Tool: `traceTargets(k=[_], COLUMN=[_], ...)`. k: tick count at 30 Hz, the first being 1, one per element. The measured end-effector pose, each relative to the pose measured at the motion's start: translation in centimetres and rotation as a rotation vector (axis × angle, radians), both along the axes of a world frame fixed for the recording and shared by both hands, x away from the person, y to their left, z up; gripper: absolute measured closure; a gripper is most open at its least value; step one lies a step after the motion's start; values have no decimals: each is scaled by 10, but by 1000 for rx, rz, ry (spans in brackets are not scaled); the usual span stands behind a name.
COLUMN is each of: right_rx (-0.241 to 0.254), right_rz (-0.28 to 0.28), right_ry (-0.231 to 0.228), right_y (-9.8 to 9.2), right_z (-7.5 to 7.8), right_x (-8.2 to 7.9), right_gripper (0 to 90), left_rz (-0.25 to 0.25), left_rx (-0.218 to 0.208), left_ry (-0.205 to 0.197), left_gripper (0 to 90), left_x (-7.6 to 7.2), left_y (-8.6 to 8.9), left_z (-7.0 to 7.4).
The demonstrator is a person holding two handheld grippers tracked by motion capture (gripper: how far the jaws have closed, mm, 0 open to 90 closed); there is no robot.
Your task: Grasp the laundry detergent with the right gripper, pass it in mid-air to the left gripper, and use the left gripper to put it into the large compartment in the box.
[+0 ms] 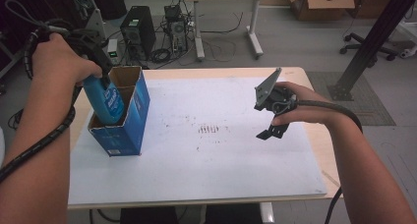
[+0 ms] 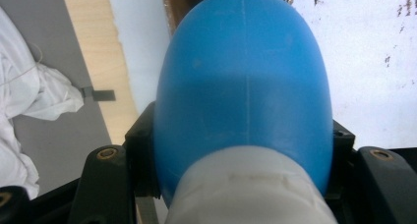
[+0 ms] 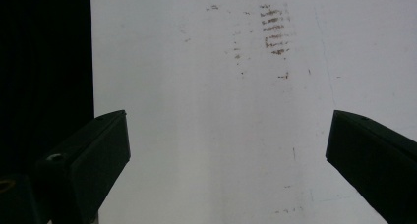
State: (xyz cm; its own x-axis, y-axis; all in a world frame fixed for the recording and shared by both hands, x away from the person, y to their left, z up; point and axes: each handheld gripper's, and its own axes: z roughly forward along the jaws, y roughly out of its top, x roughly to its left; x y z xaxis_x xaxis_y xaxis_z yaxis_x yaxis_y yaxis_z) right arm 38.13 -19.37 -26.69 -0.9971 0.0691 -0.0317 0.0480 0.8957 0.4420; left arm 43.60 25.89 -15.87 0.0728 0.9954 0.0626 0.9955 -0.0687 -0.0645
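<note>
- At the left of the high view, the left gripper (image 1: 104, 75) is held in the person's left hand (image 1: 59, 62), and its jaws are clamped on a blue bottle (image 1: 105, 100) near the bottle's top.
- The bottle is seen partly lowered, tilted, into the near compartment of a blue cardboard box (image 1: 129, 130); its lower end is hidden behind the box wall, so whether it rests on the bottom cannot be told.
- The box is stood upright at the left edge of a white mat (image 1: 211, 155) that is spread over the wooden table (image 1: 314, 135); a second compartment, farther from the person, is left open at the top.
- In the left gripper view, the bottle's blue shoulder (image 2: 243, 86) and pale cap (image 2: 248, 189) are seen squeezed between the black jaws, and the box below is largely covered by the bottle.
- Brown smudges (image 1: 209, 129) are found on the mat near its middle.
- At the right, the right gripper (image 1: 271, 132) is held in the right hand (image 1: 300, 106) above the mat, well apart from the box, pointing down.
- In the right gripper view, its jaws are spread wide with nothing between them, and the stained mat (image 3: 211, 135) is seen beneath.
- The left part of that view is taken up by darkness in which nothing can be made out.
</note>
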Motion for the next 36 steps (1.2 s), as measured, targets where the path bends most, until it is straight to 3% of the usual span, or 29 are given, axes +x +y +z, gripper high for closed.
traceTargets(k=[4, 10, 25, 36], right_rx=[-19, -26, -25, -29], right_rz=[-1, 0, 8, 16], right_ry=[13, 17, 24, 23], right_y=[1, 2, 5, 7], right_z=[-1, 0, -6, -6], right_x=[1, 0, -2, -2], right_gripper=[32, 32, 33, 34], left_rz=[5, -10, -15, -24], left_rx=[-4, 38, 18, 14], left_ry=[7, 16, -5, 8], left_gripper=[384, 384, 383, 383], left_x=[1, 2, 3, 6], left_y=[-1, -4, -3, -1], left_z=[-13, -31, -70, -95])
